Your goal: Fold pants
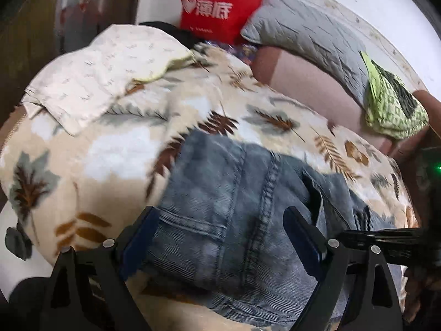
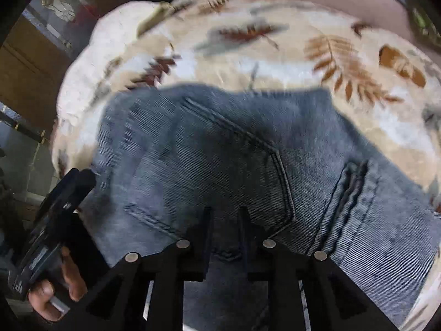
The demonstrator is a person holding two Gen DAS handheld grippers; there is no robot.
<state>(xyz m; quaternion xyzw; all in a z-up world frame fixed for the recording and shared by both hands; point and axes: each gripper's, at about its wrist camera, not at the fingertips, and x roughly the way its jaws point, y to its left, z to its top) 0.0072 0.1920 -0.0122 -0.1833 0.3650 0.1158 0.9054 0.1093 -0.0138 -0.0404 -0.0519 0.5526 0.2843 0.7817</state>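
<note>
Grey-blue jeans (image 1: 234, 193) lie on a leaf-patterned blanket (image 1: 110, 151), seat side up with a back pocket showing. My left gripper (image 1: 220, 229) is open, its fingers spread wide over the jeans near the pocket and centre seam. In the right wrist view the jeans (image 2: 220, 143) fill the middle. My right gripper (image 2: 224, 220) has its fingers close together on the denim just below the pocket; a pinched fold sits between them. The left gripper (image 2: 63, 207) shows at the left edge, held by a hand.
A white patterned cloth (image 1: 104, 66) lies at the blanket's far left. A red bag (image 1: 217, 2), a grey quilted pillow (image 1: 311, 35) and a green patterned cloth (image 1: 391, 102) sit on the pink bed behind. A wooden cabinet (image 2: 24, 63) stands left.
</note>
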